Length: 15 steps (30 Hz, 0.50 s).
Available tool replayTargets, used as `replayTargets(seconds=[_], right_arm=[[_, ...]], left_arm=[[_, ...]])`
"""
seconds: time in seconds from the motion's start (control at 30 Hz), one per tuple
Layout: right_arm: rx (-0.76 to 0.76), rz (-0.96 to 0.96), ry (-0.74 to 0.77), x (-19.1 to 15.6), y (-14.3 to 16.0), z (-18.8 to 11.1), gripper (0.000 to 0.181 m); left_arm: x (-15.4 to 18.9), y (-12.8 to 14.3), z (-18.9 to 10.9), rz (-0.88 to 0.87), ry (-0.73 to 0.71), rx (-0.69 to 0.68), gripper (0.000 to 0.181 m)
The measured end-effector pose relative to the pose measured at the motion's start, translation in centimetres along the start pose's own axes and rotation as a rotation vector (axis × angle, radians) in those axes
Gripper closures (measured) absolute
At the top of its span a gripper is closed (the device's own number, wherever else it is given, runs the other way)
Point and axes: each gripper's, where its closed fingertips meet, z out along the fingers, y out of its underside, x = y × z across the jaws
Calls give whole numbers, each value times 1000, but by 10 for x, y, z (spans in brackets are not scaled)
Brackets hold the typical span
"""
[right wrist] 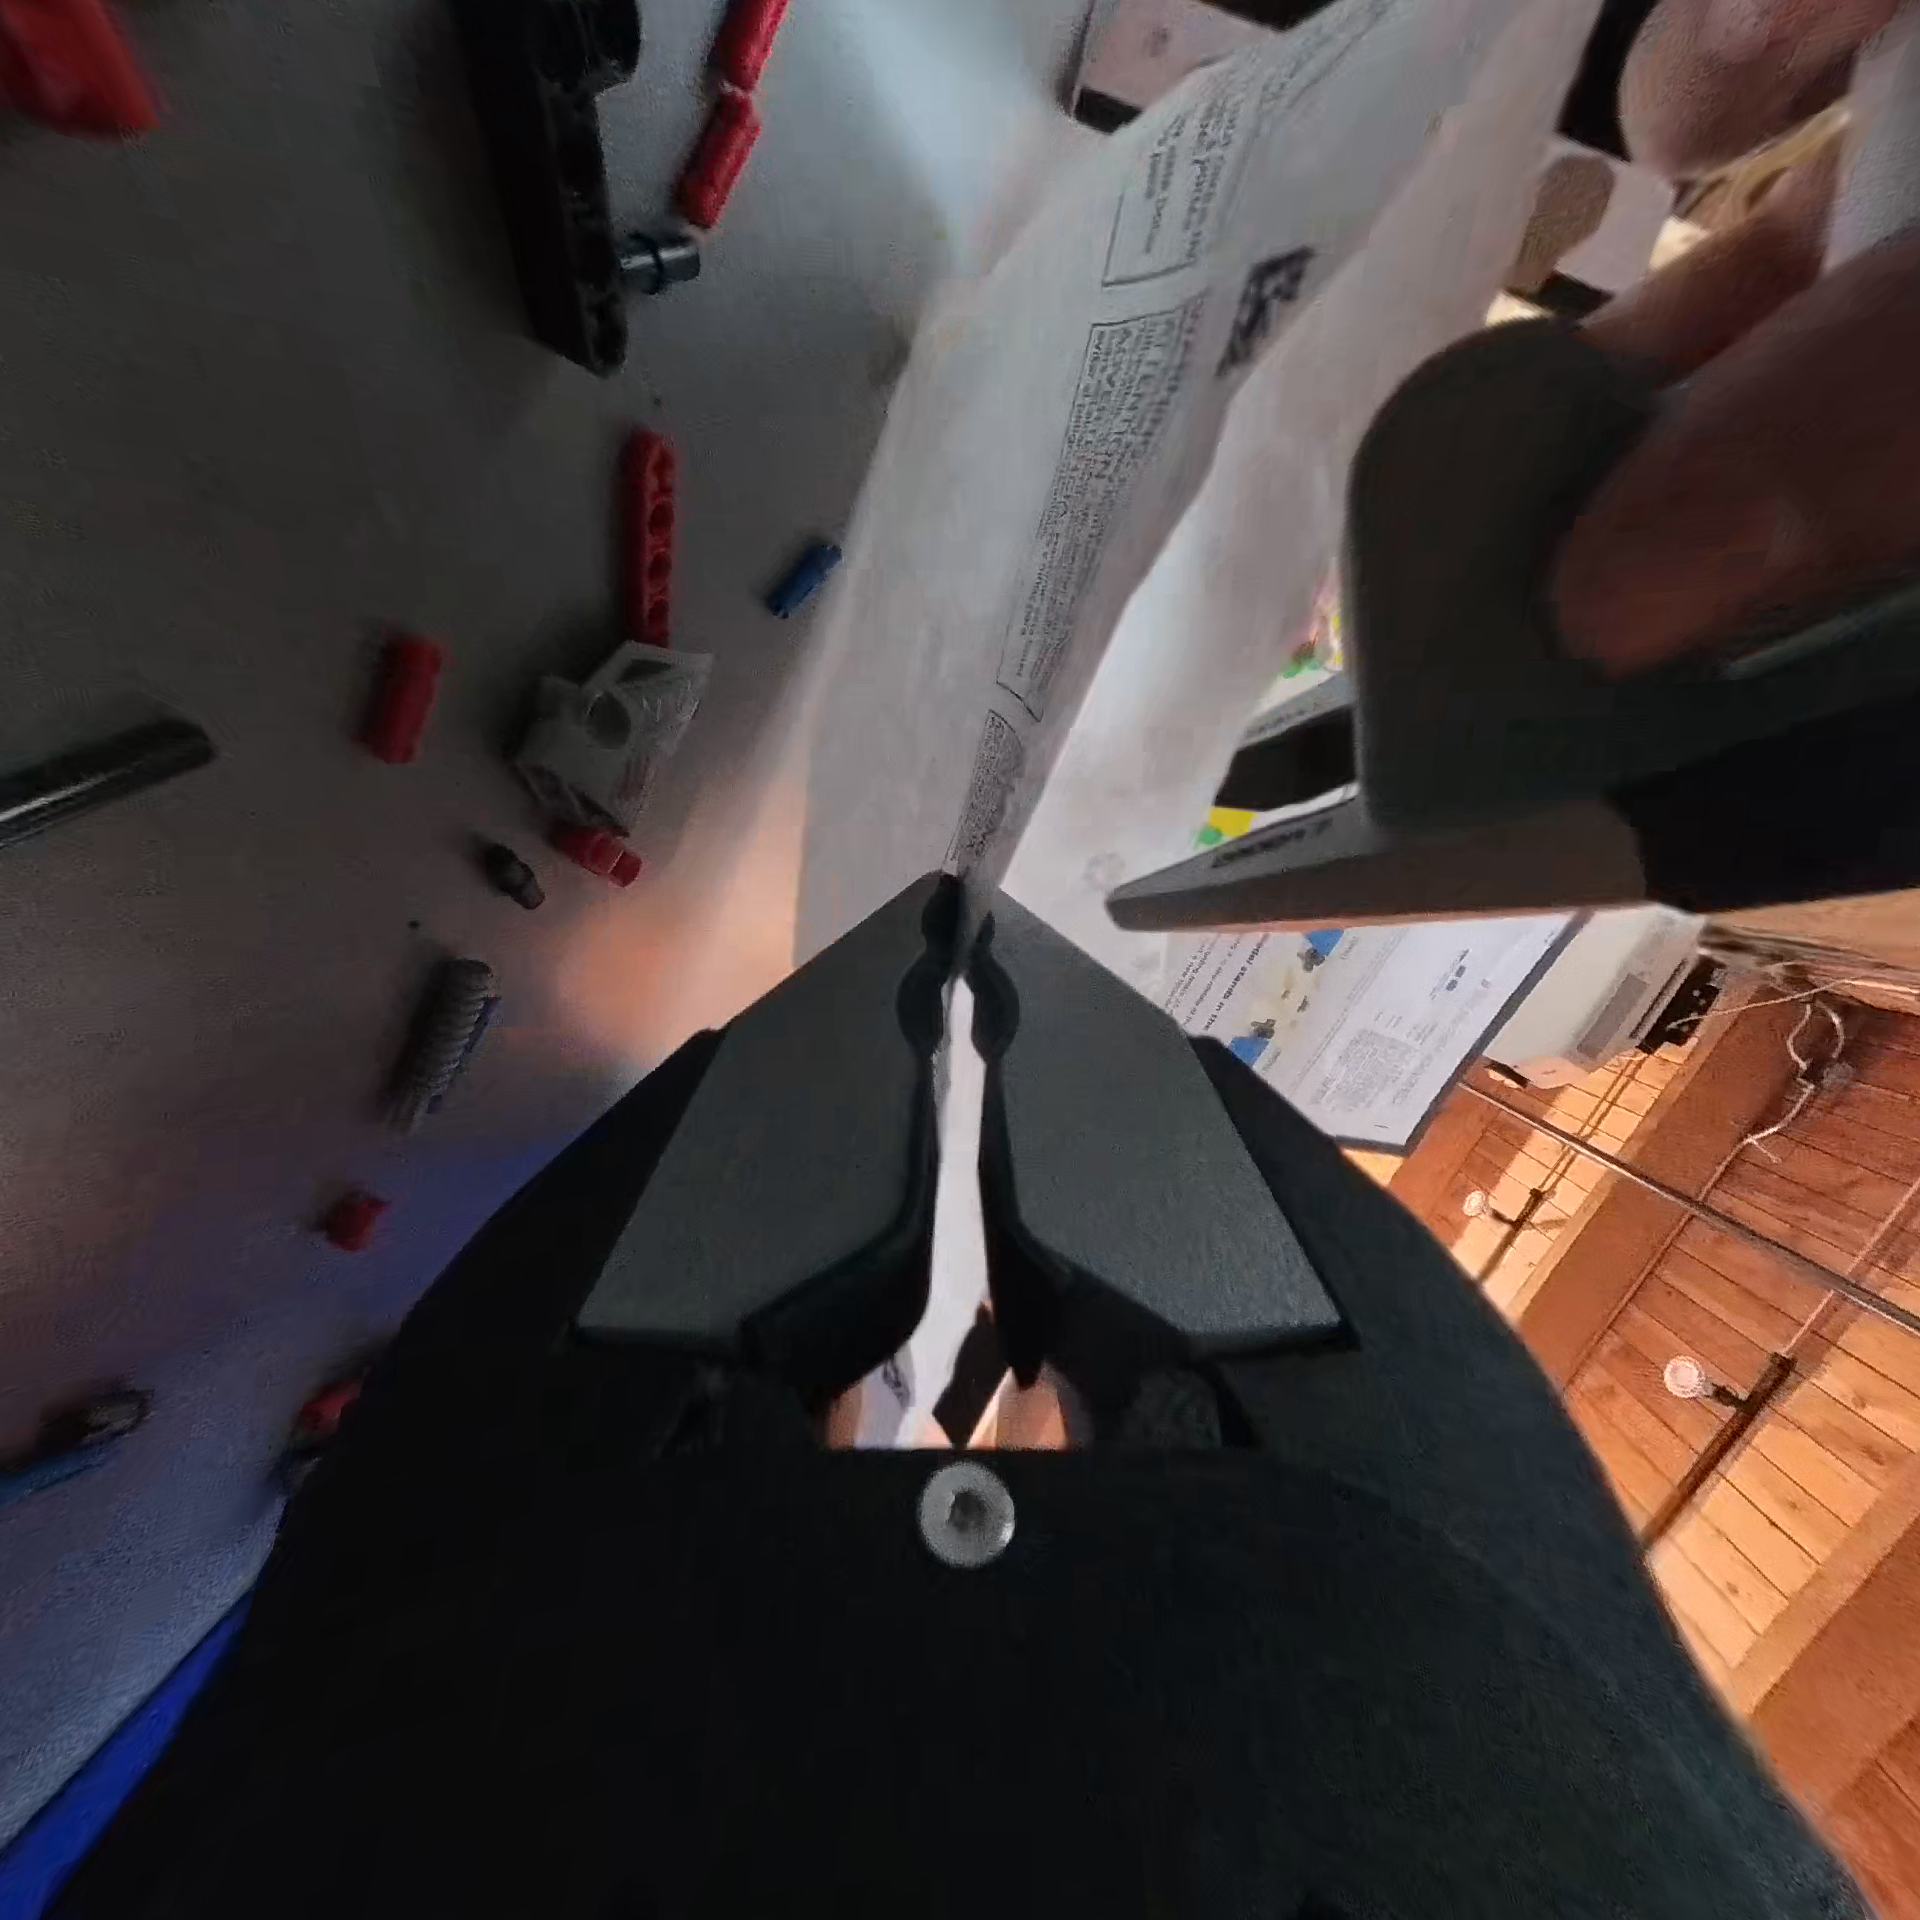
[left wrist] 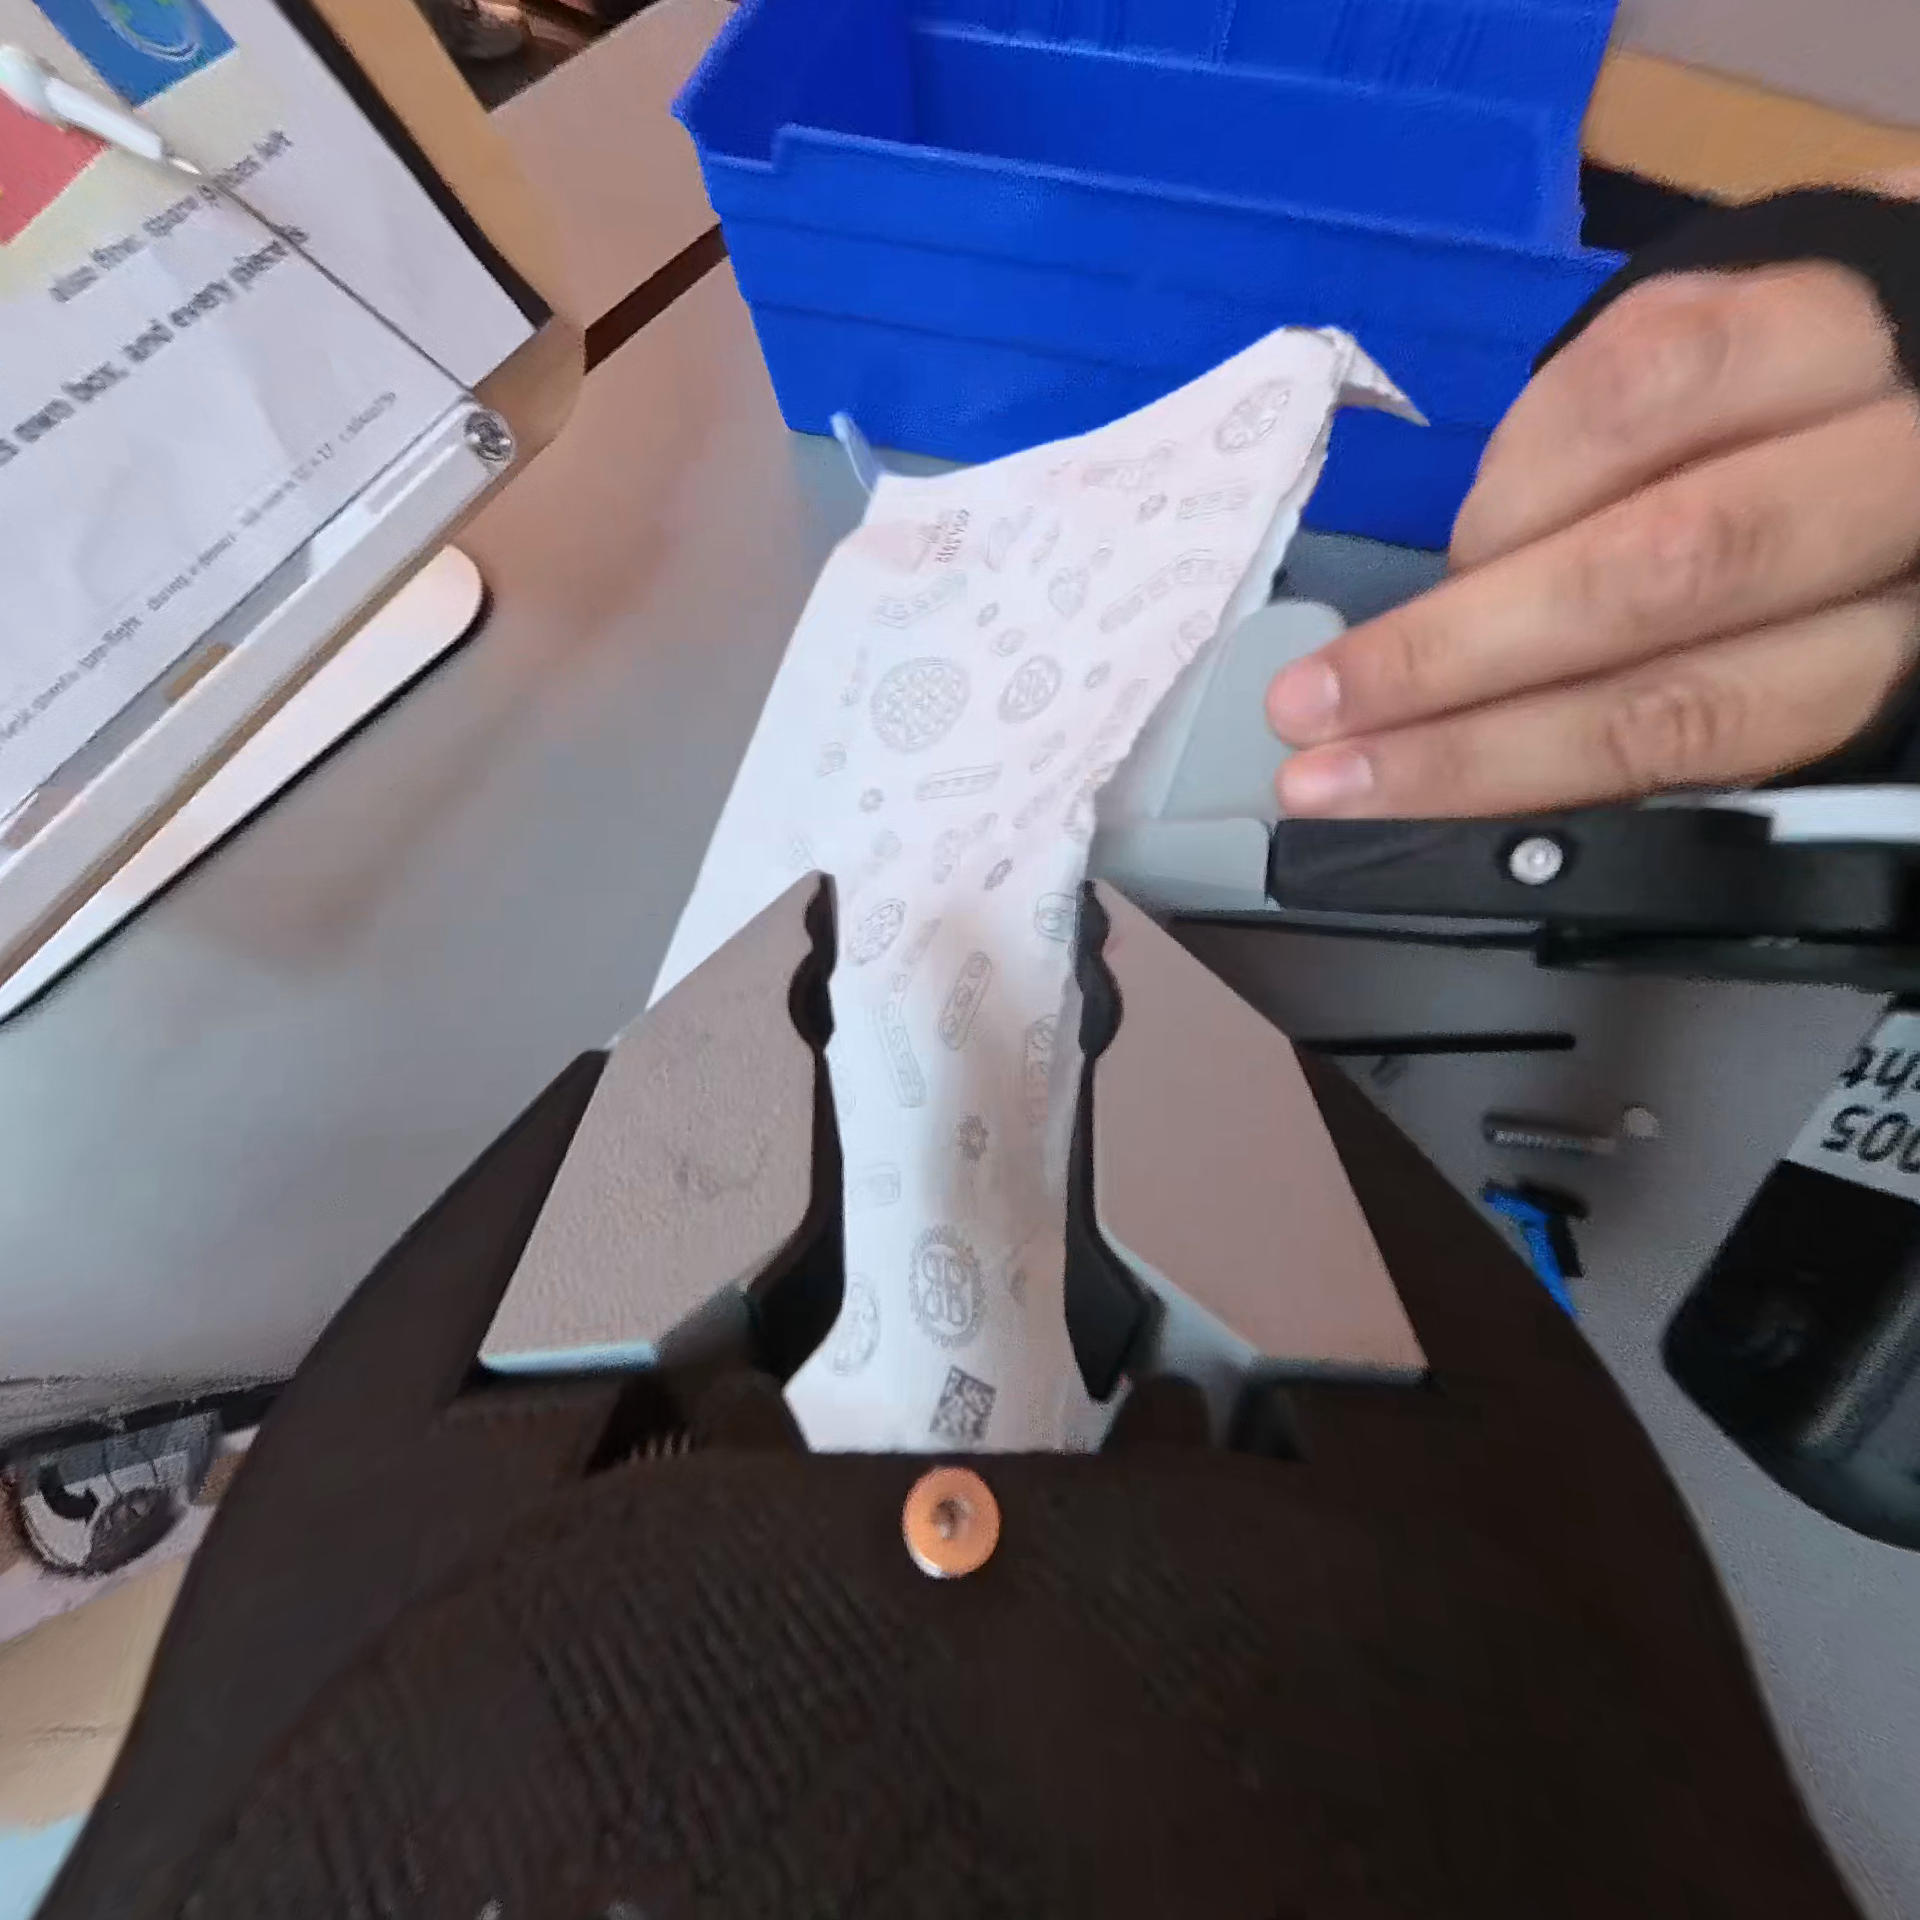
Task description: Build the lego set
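Note:
A white paper bag printed with small part outlines stretches between both grippers above the grey table. My left gripper is shut on the bag's bunched lower part. My right gripper is shut on the bag's edge; in the left wrist view it comes in from the right with a hand on it. Loose pieces lie on the table in the right wrist view: a red beam, a white piece, a black beam, a blue pin.
A blue plastic bin stands just behind the bag. A printed sheet in a clear stand is at the left. The left gripper and the hand on it show at the right of the right wrist view, with another printed sheet beyond. My two grippers' fingertips are within a few centimetres of each other. About 6 centimetres separates my right fingertips from the white piece.

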Motion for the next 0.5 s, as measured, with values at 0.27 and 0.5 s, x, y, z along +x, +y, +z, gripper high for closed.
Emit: replayTargets(seconds=[0.27,0.5], right_arm=[[15,9,9,9,-8,-3,181],[-61,283,-243,-26,-8,6,181]], left_arm=[[-25,4,12,298,-236,-145,181],[-42,-56,4,169,-356,98,181]])
